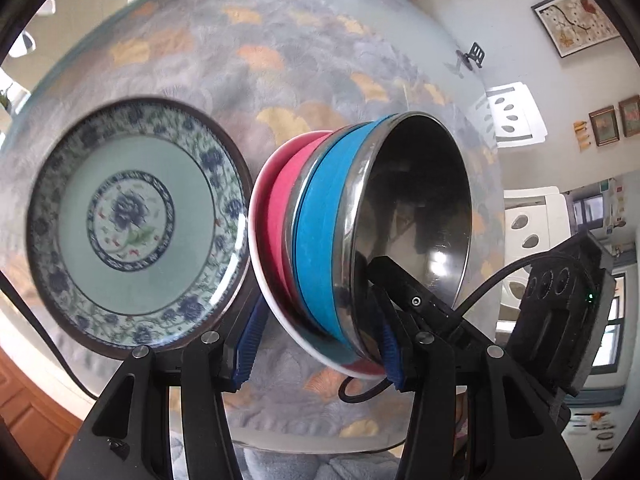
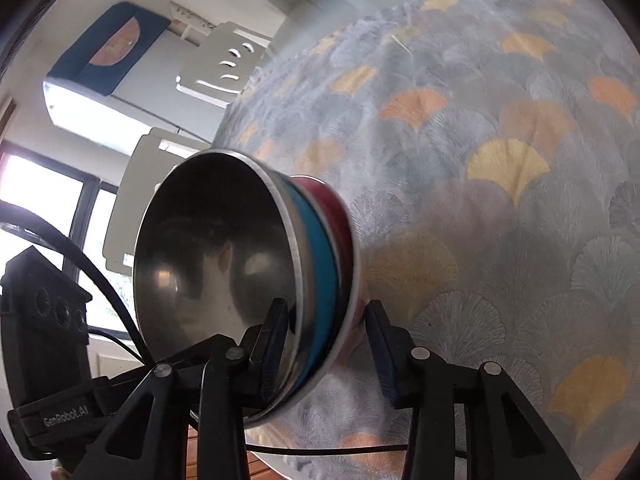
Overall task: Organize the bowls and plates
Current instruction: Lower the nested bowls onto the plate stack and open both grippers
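Two tools are seen over a desk [image 1: 280, 60] covered by a fan-patterned cloth.

Item 1: plate [image 1: 136, 224], blue floral rim, pale green centre. It is seen at the far left of the left wrist view, resting on the cloth just beside the left tool's left finger.

Item 2: left tool [image 1: 316, 344]. Its blue-padded fingers are spread apart, with the lower edge of the bowl stack between them; contact with the pads cannot be told.

Item 3: bowl stack [image 1: 360, 240], tilted on its side and lifted off the cloth. A steel bowl with a blue band [image 2: 224, 276] is nested in a red bowl [image 1: 280, 208] with a white rim.

Item 4: right tool [image 2: 326, 340]. It is clamped on the stack's rim, one finger [image 2: 276, 340] inside the steel bowl, the other outside against the red bowl.
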`<act>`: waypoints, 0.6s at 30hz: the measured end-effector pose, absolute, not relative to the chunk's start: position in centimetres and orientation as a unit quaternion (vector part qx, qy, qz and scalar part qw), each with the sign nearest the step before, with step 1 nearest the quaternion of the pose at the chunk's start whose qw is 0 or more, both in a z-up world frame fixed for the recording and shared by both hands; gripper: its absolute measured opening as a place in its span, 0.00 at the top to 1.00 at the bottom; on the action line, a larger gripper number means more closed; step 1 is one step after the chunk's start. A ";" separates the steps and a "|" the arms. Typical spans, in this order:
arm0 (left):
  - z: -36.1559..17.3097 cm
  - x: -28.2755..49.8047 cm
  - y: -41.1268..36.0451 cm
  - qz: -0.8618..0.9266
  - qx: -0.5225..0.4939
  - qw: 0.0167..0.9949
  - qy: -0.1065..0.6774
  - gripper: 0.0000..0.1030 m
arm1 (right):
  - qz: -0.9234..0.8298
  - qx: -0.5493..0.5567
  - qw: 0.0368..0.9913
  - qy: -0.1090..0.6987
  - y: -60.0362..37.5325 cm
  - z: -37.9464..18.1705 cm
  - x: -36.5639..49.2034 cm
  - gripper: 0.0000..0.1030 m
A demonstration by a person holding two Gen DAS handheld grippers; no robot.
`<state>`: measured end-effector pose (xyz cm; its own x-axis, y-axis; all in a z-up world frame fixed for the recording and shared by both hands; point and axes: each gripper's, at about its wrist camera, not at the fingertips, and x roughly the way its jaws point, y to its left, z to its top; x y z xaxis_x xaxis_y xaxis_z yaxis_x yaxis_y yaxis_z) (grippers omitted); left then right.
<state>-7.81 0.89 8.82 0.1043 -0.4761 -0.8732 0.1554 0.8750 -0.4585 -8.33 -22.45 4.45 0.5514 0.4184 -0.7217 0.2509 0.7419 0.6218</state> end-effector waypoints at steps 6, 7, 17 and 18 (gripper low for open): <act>9.9 -7.8 2.5 -0.211 -0.138 0.743 0.620 0.54 | 0.068 0.335 0.830 0.440 -21.4 6.6 -8.1 0.62; 10.1 -7.8 2.8 -0.207 -0.136 0.746 0.617 0.54 | 0.073 0.334 0.832 0.438 -21.2 6.7 -8.1 0.62; 10.2 -7.7 8.5 -0.149 -0.167 0.762 0.607 0.54 | 0.136 0.312 0.821 0.459 -15.9 6.3 -5.7 0.62; 10.1 -7.7 9.3 -0.141 -0.173 0.763 0.607 0.54 | 0.143 0.310 0.818 0.462 -15.3 6.3 -5.4 0.62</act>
<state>-7.72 9.26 10.09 0.2239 -0.4251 -0.8770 0.0044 0.9003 -0.4352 -5.45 -15.28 6.26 0.5317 0.5205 -0.6681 0.0532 0.7667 0.6398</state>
